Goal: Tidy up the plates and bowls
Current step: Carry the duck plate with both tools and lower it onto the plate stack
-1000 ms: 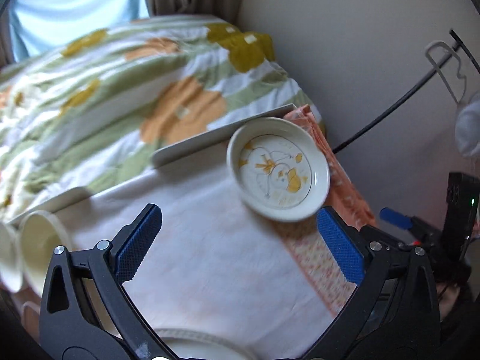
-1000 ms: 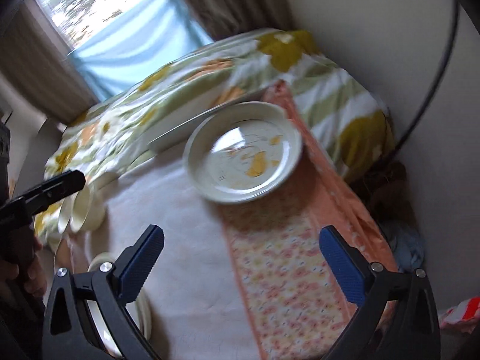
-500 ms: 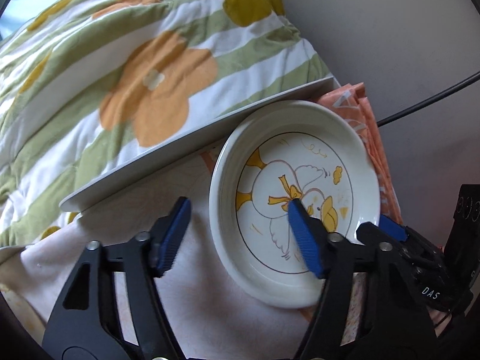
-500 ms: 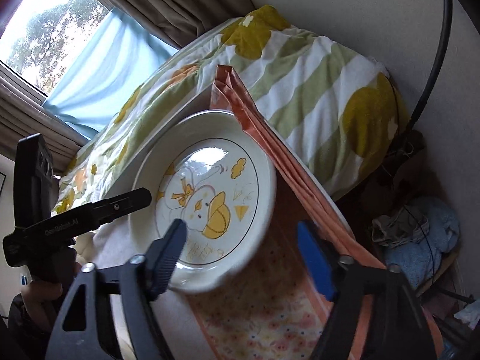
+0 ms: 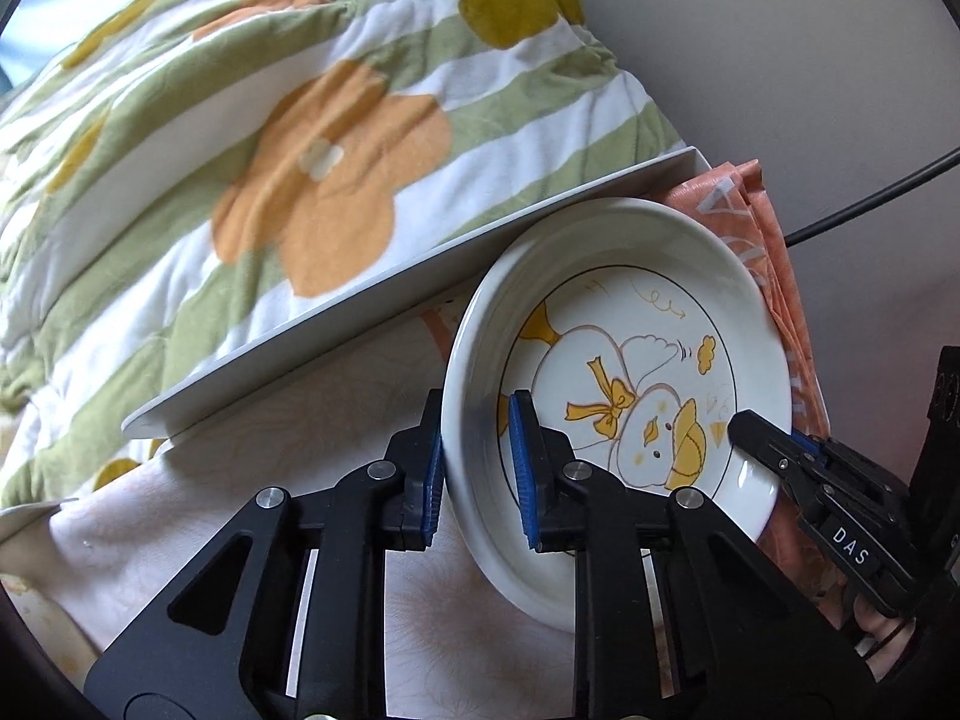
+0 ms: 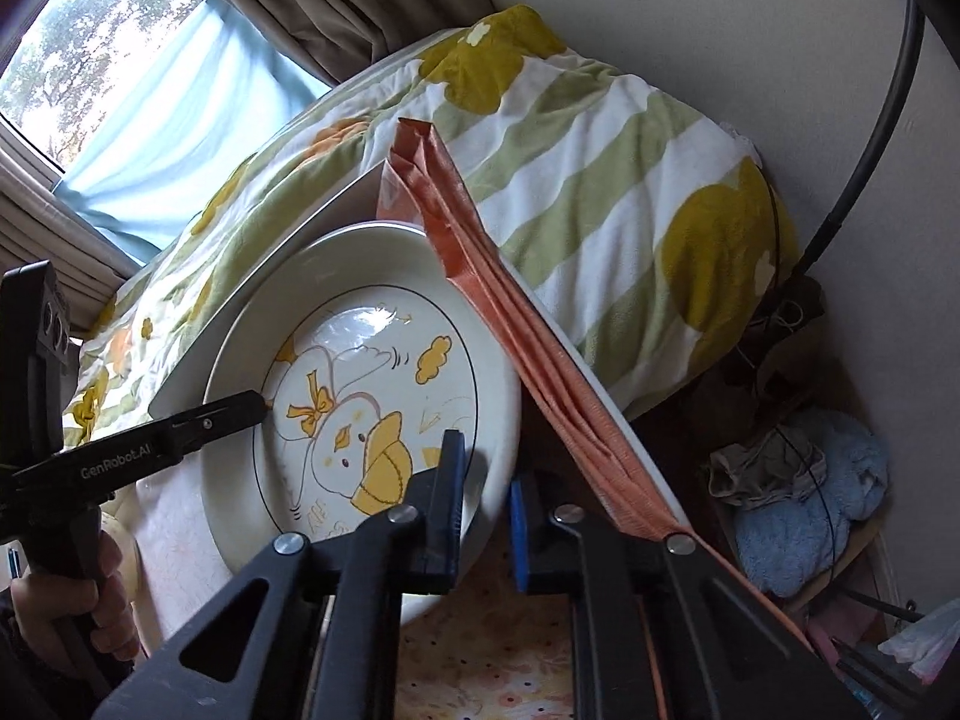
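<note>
Left tool [image 5: 474, 468], wide apart a second earlier, closing onto near-left rim of duck-print plate [image 5: 636, 372]; right tool [image 6: 486, 510] now clenched on opposite rim. Plate at far corner of cloth-covered tabletop [image 5: 300, 480], beside orange cloth [image 6: 540, 348], empty.

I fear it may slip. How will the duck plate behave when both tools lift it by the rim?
The duck plate looks glazed, so probably slippery and breakable. It is rigid, so it should not bend. Left tool and right tool pinch opposite rims, so tipping seems unlikely.
</note>
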Demonstrator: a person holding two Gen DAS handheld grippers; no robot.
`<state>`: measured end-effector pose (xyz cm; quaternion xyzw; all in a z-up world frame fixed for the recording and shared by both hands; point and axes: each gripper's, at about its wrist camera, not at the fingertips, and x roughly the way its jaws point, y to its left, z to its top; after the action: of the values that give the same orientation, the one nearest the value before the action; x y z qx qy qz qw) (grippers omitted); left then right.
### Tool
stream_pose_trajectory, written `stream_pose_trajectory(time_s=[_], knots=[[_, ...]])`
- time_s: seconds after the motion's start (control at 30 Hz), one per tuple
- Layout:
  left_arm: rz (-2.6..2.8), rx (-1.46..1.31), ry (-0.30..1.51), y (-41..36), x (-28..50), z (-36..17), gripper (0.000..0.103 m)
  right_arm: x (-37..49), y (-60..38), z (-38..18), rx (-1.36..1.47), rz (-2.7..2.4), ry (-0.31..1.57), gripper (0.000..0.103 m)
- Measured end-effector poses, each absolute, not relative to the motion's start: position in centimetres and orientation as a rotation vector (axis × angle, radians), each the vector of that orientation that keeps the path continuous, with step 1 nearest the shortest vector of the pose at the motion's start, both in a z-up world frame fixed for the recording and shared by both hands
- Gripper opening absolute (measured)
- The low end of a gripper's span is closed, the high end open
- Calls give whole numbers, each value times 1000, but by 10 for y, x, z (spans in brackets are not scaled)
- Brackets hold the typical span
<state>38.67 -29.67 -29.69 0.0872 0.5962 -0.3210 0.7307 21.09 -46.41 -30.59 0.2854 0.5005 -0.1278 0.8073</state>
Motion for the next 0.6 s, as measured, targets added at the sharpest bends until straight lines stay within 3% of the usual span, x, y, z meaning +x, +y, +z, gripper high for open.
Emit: stream_pose_trajectory(time_s=[0.3,0.6], knots=[[-703,238,1234,-288,369,-273,18,201,-459,-296,576,-232,1050,12],[-680,155,1159,-232,338,-214,18,185,-423,-238,473,-179,978,13]])
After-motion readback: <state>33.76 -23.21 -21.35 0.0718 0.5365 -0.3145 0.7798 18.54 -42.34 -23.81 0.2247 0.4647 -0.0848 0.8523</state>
